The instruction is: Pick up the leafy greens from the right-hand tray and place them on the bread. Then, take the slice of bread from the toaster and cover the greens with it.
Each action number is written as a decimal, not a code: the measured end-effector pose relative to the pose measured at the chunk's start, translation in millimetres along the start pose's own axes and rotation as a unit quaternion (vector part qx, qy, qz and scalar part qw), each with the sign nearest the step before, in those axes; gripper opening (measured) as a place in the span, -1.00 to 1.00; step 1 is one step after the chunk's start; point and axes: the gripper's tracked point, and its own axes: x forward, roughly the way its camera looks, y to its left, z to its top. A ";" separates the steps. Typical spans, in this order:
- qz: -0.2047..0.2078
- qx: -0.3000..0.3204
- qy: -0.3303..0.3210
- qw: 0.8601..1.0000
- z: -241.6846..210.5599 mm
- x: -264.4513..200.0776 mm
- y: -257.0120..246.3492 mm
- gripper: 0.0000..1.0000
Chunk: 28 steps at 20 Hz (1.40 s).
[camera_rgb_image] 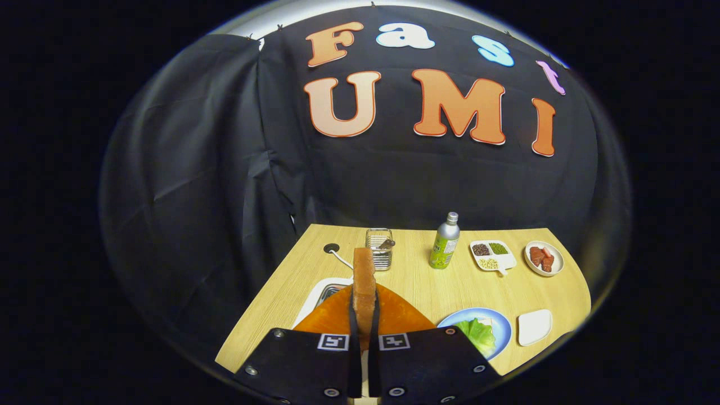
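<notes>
My gripper point(364, 315) is shut on a slice of bread point(364, 281), which stands on edge between the fingers and rises beyond them. Below it lies an orange mat or board point(402, 315), and a white toaster point(323, 295) peeks out to the left of the fingers. To the right, beside the fingers, a blue plate point(498, 320) holds leafy greens point(477, 333); whether bread lies under the greens I cannot tell.
On the wooden table point(450, 287), a wire basket point(379, 247) stands beyond the bread, a green bottle point(444, 243) right of it. Further right are a divided dish of grains point(493, 255) and a bowl of red chunks point(544, 257). A small white tray point(534, 326) sits right of the plate.
</notes>
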 end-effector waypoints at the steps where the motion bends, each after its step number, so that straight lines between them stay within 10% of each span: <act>1: -0.001 0.003 -0.002 1.000 1.7 -2.6 -5.2 -0.90; 28: -0.048 0.046 0.078 0.995 -120.8 22.7 -160.7 -0.90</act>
